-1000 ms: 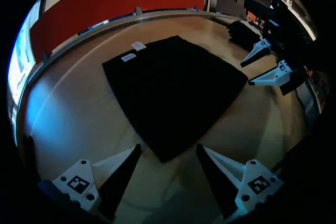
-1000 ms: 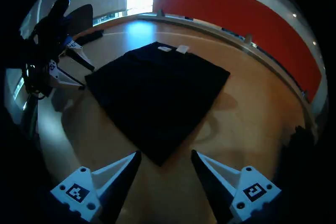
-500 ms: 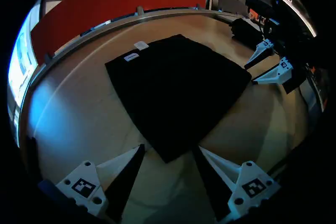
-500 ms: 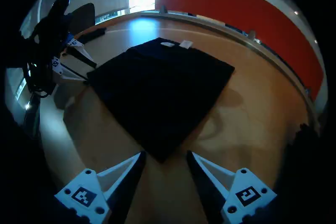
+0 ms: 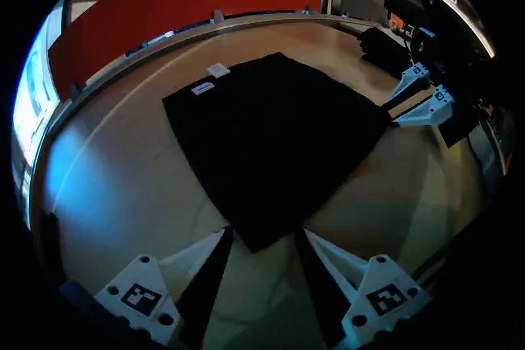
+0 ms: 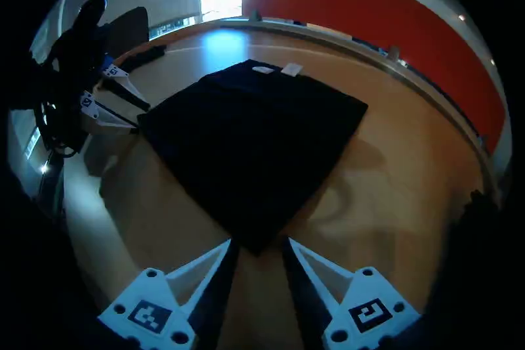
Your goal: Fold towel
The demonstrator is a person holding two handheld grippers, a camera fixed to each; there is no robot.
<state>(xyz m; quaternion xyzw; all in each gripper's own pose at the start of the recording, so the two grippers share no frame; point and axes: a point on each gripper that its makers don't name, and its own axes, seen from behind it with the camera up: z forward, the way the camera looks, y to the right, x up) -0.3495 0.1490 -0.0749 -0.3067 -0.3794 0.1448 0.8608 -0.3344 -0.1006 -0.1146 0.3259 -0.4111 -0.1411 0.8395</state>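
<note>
A black towel (image 5: 275,140) lies flat on the wooden table (image 5: 118,179), with two white tags (image 5: 203,88) at its far corner. My left gripper (image 5: 262,235) is open, its fingers set to either side of the towel's near corner. In the right gripper view the same towel (image 6: 252,140) spreads ahead, and my right gripper (image 6: 259,243) is open with a narrow gap around another corner. The right gripper (image 5: 392,115) also shows at the towel's right corner in the left gripper view. The left gripper (image 6: 141,119) shows at the towel's left corner in the right gripper view.
A red wall panel (image 5: 184,2) runs behind the table's raised rim (image 5: 164,41). A dark bag (image 5: 380,44) lies on the far right of the table. A dark chair (image 6: 131,25) stands beyond the table, and a dark-sleeved arm (image 6: 72,61) holds the left gripper.
Both grippers have narrowed their jaws, and each has edged closer to its towel corner. The towel itself has not moved.
</note>
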